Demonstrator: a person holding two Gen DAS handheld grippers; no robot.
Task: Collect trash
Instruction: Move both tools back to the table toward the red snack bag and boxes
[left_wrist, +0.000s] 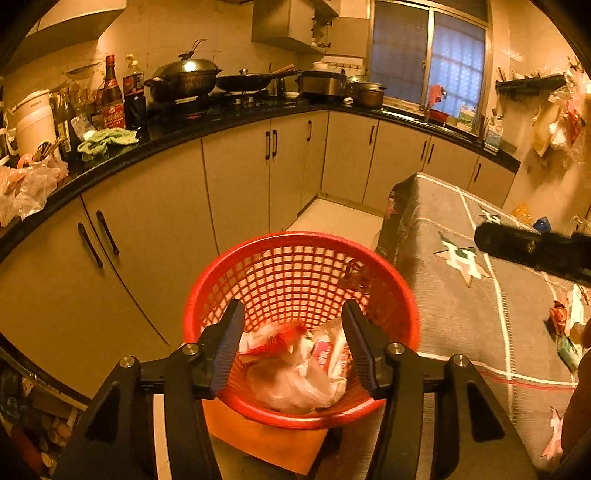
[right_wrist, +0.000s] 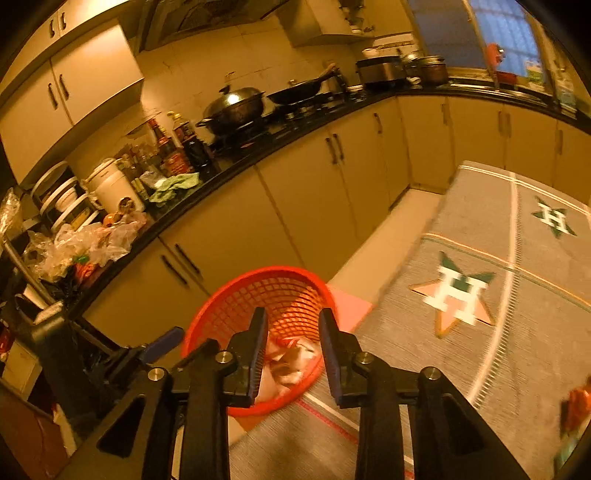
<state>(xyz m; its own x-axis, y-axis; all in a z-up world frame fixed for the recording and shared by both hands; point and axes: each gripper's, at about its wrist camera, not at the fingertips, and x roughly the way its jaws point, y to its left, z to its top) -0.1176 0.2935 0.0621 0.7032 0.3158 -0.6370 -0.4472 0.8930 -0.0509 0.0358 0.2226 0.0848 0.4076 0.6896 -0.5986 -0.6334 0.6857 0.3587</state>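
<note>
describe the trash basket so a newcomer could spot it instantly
Find the long run of beige cabinets under the black counter, then the grey cloth-covered table opposite. The basket stands low between them: a round red plastic basket with lattice walls, holding crumpled white and red wrappers. Nothing else nearby is bright red and perforated.

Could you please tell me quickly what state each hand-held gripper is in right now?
Left hand-held gripper: open, holding nothing.
Right hand-held gripper: open, holding nothing.

Basket (left_wrist: 391, 291) mouth open; table (left_wrist: 480, 314) crowds right.
</note>
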